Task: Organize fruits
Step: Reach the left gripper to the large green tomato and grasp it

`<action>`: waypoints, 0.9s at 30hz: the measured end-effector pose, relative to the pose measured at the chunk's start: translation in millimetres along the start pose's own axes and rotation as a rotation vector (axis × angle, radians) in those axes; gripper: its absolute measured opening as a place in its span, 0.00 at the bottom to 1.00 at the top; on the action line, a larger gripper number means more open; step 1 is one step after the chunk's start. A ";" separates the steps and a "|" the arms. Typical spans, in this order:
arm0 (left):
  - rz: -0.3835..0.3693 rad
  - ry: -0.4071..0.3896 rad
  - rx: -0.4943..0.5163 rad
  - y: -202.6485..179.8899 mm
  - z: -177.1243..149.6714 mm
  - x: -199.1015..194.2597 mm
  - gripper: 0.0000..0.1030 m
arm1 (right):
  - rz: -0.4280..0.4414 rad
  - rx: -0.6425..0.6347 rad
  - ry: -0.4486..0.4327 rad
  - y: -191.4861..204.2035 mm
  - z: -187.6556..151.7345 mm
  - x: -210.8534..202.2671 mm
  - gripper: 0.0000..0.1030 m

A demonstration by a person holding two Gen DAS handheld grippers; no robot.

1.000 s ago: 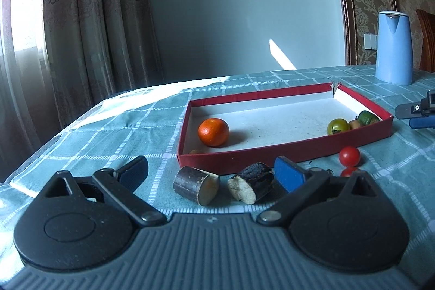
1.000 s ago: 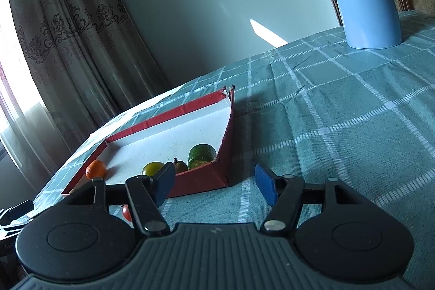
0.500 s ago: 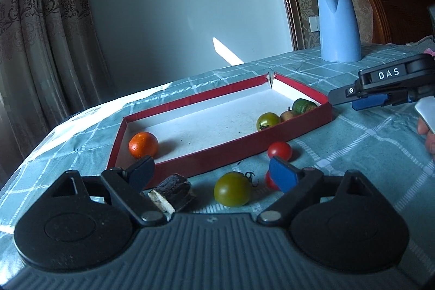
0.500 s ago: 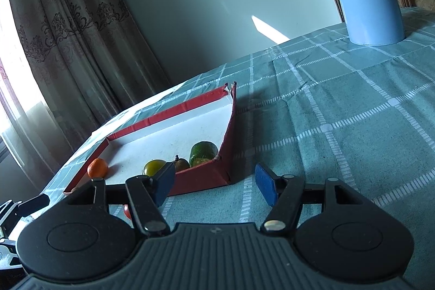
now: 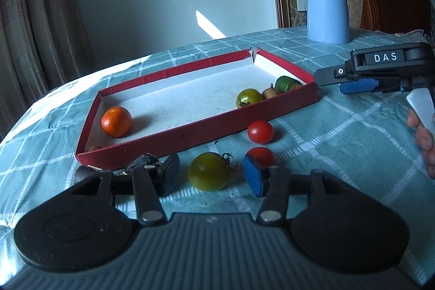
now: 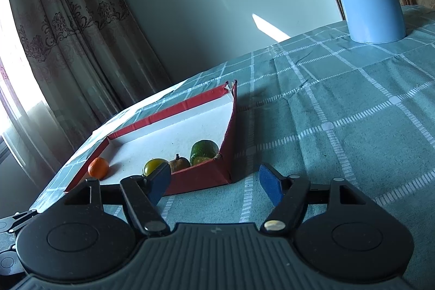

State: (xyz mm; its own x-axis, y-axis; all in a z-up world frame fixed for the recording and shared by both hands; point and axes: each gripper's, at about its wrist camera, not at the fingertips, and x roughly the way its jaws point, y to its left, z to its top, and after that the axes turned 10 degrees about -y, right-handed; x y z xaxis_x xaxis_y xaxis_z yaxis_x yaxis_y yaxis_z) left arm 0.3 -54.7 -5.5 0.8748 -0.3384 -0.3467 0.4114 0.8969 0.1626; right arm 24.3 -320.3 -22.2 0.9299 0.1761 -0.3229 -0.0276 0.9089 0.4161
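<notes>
While the green tomato [image 5: 208, 171] sits on the tablecloth [image 5: 339, 137] just outside the red tray [image 5: 195, 128], the left gripper [image 5: 210, 177] has its fingers spread wide on either side of it without touching, so the step in hand looks like a pick-up; next it must close gently on the round, rollable fruit and lift it over the tray's low wall. Only the left view shows the two red tomatoes [image 5: 260, 131] and dark cut pieces [image 5: 141, 162] outside the tray. The right gripper [image 6: 214, 185] hangs spread and empty by the tray's corner, its view showing the orange [image 6: 98, 167] and green fruit [image 6: 204, 151] inside.
</notes>
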 end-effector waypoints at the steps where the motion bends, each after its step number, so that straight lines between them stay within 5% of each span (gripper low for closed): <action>1: 0.005 0.007 -0.005 0.7 0.4 1.2 0.44 | 0.000 0.000 -0.001 -0.1 0.1 0.3 0.70; 10: 0.009 0.070 -0.114 16.7 -0.5 13.4 0.40 | -0.001 -0.001 0.003 0.4 -0.1 0.2 0.70; 13: 0.002 0.087 -0.116 16.5 -1.8 16.3 0.30 | -0.001 0.000 0.003 0.1 0.1 0.6 0.70; 27: 0.046 0.012 -0.139 20.3 3.9 -2.1 0.30 | -0.001 0.003 0.004 0.4 -0.3 0.0 0.70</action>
State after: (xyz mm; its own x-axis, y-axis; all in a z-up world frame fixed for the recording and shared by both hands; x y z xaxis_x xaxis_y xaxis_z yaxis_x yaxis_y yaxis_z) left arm 7.8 -36.9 2.1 0.8882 -0.2936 -0.3535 0.3309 0.9424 0.0488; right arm 24.2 -319.8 -22.4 0.9284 0.1769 -0.3266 -0.0259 0.9080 0.4181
